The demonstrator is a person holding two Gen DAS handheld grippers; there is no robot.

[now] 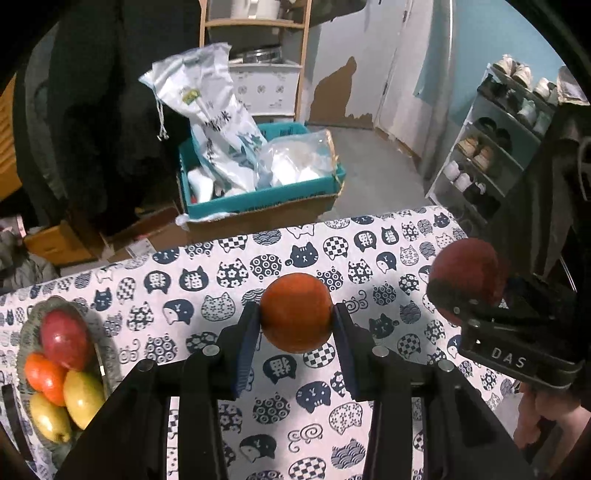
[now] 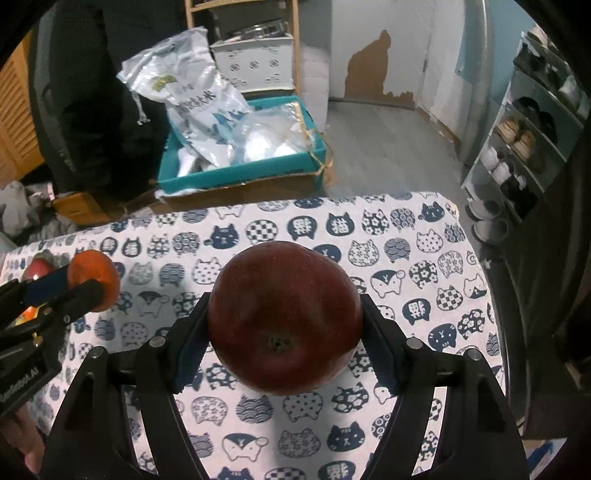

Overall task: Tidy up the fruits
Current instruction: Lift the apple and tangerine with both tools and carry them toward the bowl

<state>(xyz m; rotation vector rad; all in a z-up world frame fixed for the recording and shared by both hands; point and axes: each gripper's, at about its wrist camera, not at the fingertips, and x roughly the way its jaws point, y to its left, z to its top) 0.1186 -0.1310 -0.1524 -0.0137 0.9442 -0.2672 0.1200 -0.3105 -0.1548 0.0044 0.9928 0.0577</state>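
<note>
My left gripper is shut on an orange and holds it above the cat-print tablecloth. My right gripper is shut on a dark red apple, also held above the table. The apple shows at the right of the left wrist view; the orange shows at the left of the right wrist view. A glass bowl at the table's left end holds a red apple, an orange and two yellow-green mangoes.
Beyond the table's far edge a teal cardboard box with plastic bags stands on the floor. A shoe rack stands at the right. A wooden shelf and dark hanging clothes are behind.
</note>
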